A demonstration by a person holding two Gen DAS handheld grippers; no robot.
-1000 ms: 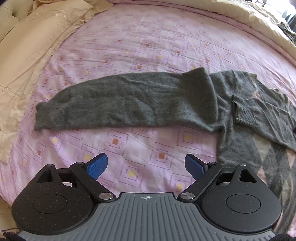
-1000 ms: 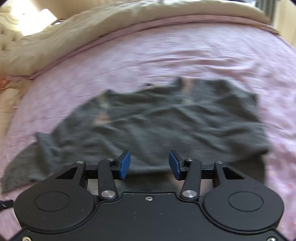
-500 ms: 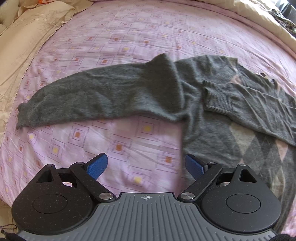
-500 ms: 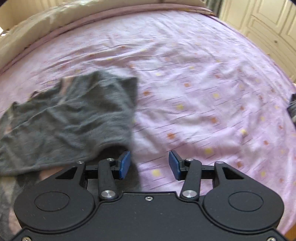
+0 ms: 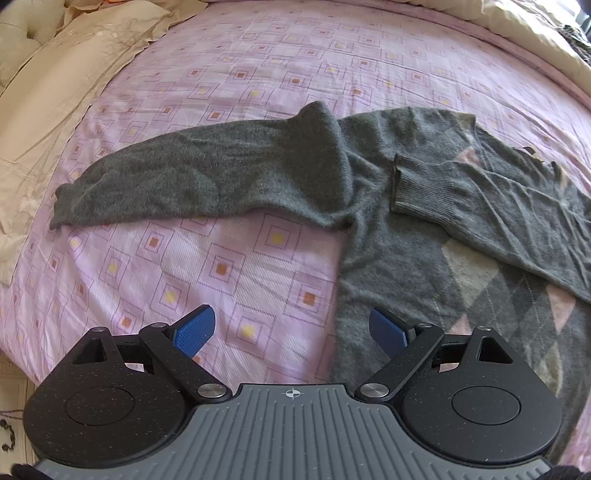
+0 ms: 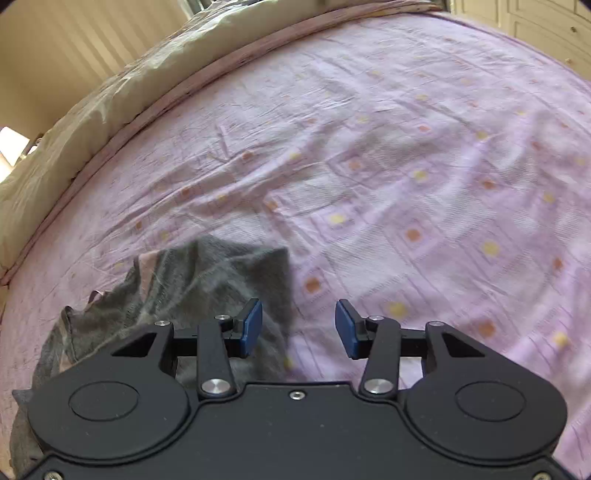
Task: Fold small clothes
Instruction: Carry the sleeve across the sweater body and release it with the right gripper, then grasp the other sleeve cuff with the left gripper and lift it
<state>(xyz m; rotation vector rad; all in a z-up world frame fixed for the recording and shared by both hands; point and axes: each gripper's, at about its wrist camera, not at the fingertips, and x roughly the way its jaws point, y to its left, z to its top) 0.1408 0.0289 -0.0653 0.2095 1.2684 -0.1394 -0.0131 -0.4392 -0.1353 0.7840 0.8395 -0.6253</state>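
Note:
A dark grey knit sweater (image 5: pixel 413 236) with a pink and beige argyle front lies flat on the bed. One sleeve (image 5: pixel 192 181) stretches out to the left; the other sleeve (image 5: pixel 480 199) is folded across the body, ribbed cuff up. My left gripper (image 5: pixel 291 330) hovers open over the sweater's left side edge, holding nothing. In the right wrist view only a corner of the sweater (image 6: pixel 207 280) shows at lower left. My right gripper (image 6: pixel 298 328) is open and empty, its left pad over that corner, the rest over bare sheet.
The bed has a pink sheet (image 5: pixel 258 74) with a square pattern. A cream pillow (image 5: pixel 62 92) lies at the left and a cream duvet (image 6: pixel 74 136) runs along the far edge. Cream cupboard doors (image 6: pixel 546 29) stand beyond the bed.
The left gripper has shifted right, from facing the outstretched sleeve to the sweater's side edge. The right gripper has swung right off the sweater, now mostly facing bare sheet.

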